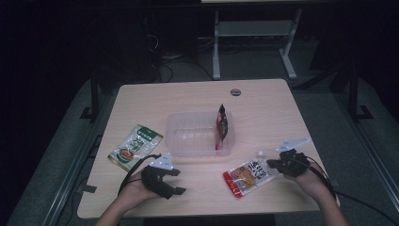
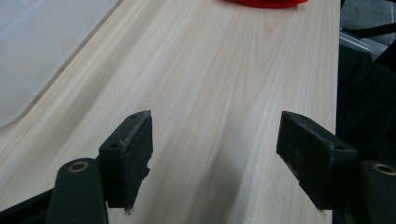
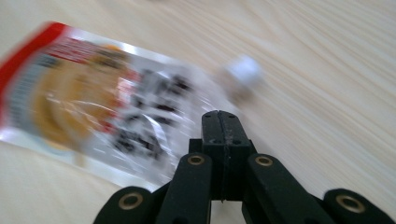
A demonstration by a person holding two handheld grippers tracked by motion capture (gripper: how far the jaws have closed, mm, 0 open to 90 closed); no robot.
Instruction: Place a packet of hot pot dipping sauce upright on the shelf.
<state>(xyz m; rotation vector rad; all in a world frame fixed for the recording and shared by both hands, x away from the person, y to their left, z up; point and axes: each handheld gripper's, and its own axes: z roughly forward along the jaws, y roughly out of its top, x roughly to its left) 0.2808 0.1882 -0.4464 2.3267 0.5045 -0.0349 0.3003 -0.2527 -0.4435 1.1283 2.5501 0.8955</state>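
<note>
A red and orange snack packet [image 1: 246,176] lies flat at the front right of the table; in the right gripper view the packet [image 3: 93,98] is blurred. My right gripper [image 1: 271,163] is at its right end, and the gripper [image 3: 219,115] is shut above the packet's edge with nothing visible between the jaws. My left gripper [image 1: 179,181] rests low at the front left, and this gripper [image 2: 215,154] is open over bare wood. A clear plastic bin [image 1: 188,141] stands mid-table with a dark red packet [image 1: 222,123] upright at its right side. A green packet [image 1: 134,146] lies left of the bin.
A small white piece [image 1: 260,153] sits on the wood just beyond the right gripper, and the same white piece [image 3: 243,72] appears past the jaw tips. A grommet hole [image 1: 235,92] marks the table's far side. A desk frame [image 1: 254,42] stands behind on the floor.
</note>
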